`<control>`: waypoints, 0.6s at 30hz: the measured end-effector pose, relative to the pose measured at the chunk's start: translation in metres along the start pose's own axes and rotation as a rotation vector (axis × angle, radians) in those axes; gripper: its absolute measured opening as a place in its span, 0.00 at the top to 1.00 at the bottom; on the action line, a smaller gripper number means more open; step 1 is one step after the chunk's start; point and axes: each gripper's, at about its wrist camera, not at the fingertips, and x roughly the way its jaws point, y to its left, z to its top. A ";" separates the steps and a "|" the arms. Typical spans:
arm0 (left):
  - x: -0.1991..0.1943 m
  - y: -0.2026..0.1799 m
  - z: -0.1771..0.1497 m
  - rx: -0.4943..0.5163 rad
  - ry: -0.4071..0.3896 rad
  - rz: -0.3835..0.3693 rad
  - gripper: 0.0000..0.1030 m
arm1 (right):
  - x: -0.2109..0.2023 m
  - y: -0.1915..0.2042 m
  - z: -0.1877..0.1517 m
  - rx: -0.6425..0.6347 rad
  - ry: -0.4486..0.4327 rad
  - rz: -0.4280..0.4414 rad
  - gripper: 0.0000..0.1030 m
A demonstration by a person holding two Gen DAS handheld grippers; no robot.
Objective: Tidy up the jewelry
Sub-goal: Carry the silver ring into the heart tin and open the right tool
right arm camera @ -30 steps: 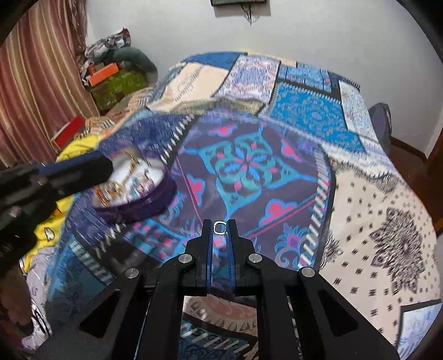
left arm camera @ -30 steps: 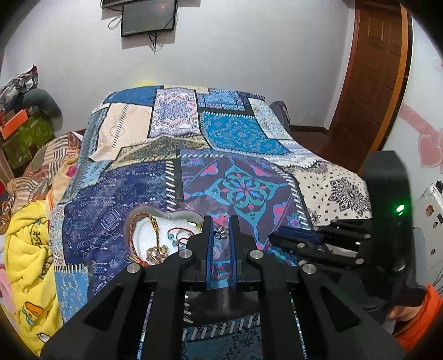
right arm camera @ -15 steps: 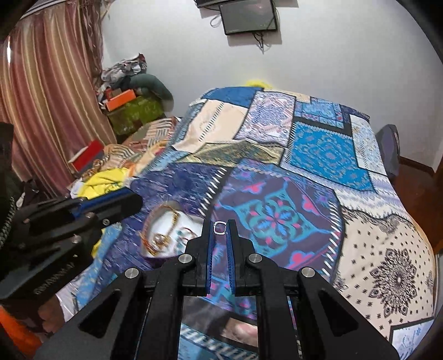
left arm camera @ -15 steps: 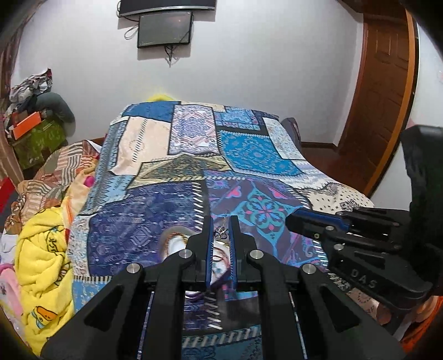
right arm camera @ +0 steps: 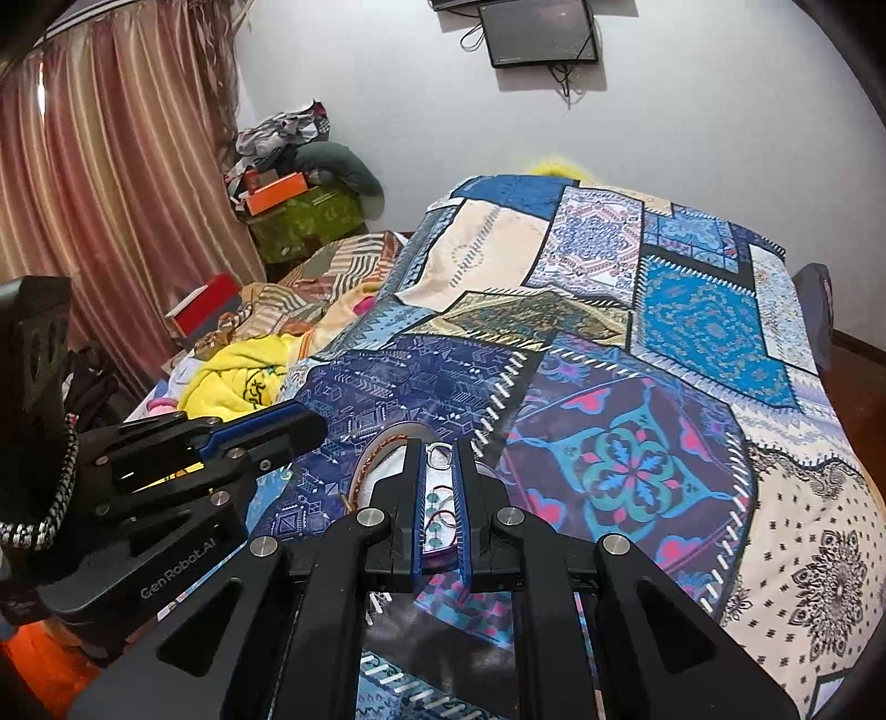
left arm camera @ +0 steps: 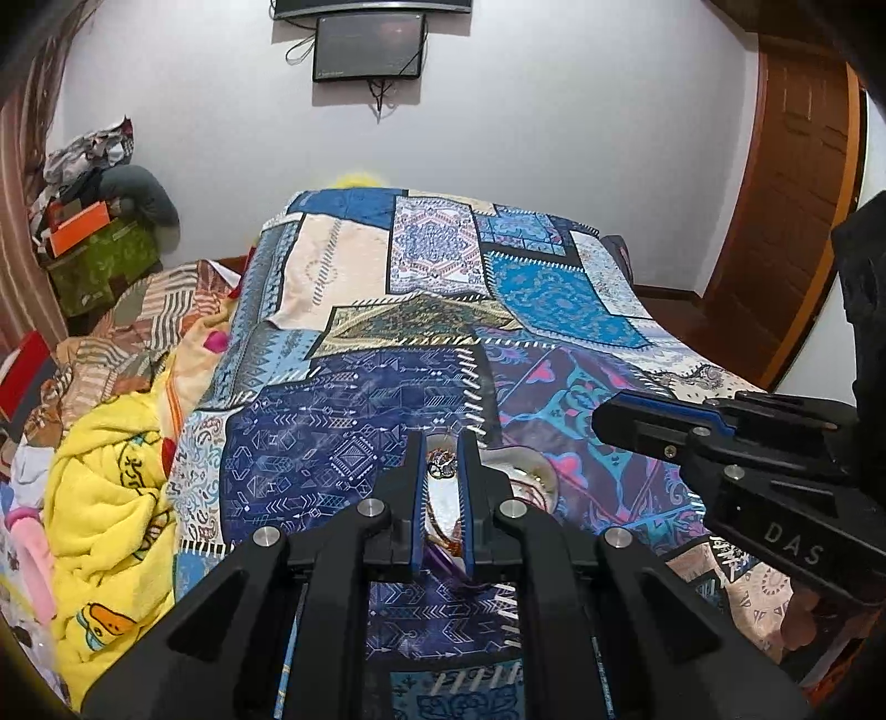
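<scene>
Left gripper (left arm camera: 441, 462) clenched on a small jewelry charm (left arm camera: 440, 464); right gripper (right arm camera: 439, 450) clenched on a silver ring (right arm camera: 440, 448). Both hang over the jewelry dish (right arm camera: 387, 443) on the bed (right arm camera: 692, 332). Open quilt runs 12 to 3 o'clock of the dish; yellow blanket (left arm camera: 105, 487) crowds the bed edge at 9 o'clock.

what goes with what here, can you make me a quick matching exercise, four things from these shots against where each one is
Column 1:
1. small silver ring
2. yellow blanket
3. dark screen
4. jewelry dish

Column 2:
a. on the wall
b. on the patchwork bedspread
c. pinched in the right claw
d. heaped left of the bed

Pairs: 1-c, 2-d, 3-a, 4-b
</scene>
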 end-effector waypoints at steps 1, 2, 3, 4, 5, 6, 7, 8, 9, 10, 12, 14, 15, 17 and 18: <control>0.003 0.003 0.000 -0.008 0.005 -0.007 0.91 | 0.003 0.000 0.000 -0.001 0.007 0.003 0.92; 0.004 0.004 -0.001 -0.011 0.007 -0.007 0.91 | 0.005 0.000 0.000 0.000 0.013 0.005 0.92; 0.006 0.006 -0.001 -0.013 0.009 -0.007 0.91 | 0.008 -0.001 0.000 0.000 0.019 0.006 0.92; 0.008 0.007 -0.001 -0.014 0.009 -0.009 0.91 | 0.011 -0.001 0.001 0.001 0.026 0.008 0.92; 0.009 0.007 -0.001 -0.015 0.007 -0.014 0.91 | 0.015 -0.002 0.001 0.005 0.033 0.011 0.92; 0.011 0.007 0.000 -0.015 0.007 -0.020 0.91 | 0.018 -0.002 0.002 0.009 0.040 0.015 0.92; 0.012 0.007 0.000 -0.013 0.006 -0.026 0.91 | 0.022 -0.003 0.003 0.014 0.049 0.021 0.92; 0.013 0.006 0.000 -0.011 0.007 -0.032 0.91 | 0.025 -0.003 0.004 0.018 0.054 0.025 0.92; 0.015 0.004 0.000 -0.004 0.007 -0.038 0.91 | 0.028 -0.003 0.004 0.020 0.059 0.028 0.92; 0.017 0.003 0.000 0.002 0.009 -0.042 0.91 | 0.031 -0.003 0.005 0.020 0.065 0.029 0.92; 0.022 0.001 -0.001 0.011 0.015 -0.049 0.91 | 0.037 -0.002 0.005 0.018 0.077 0.032 0.92; 0.028 -0.001 -0.003 0.021 0.026 -0.053 0.91 | 0.042 -0.001 0.004 0.017 0.087 0.038 0.92; 0.031 -0.001 -0.004 0.025 0.031 -0.055 0.92 | 0.043 -0.001 0.004 0.014 0.091 0.035 0.92; 0.036 0.001 -0.006 0.030 0.040 -0.054 0.92 | 0.047 -0.001 0.003 0.014 0.102 0.042 0.92; 0.038 0.002 -0.007 0.028 0.045 -0.058 0.92 | 0.048 -0.001 0.002 0.014 0.105 0.043 0.92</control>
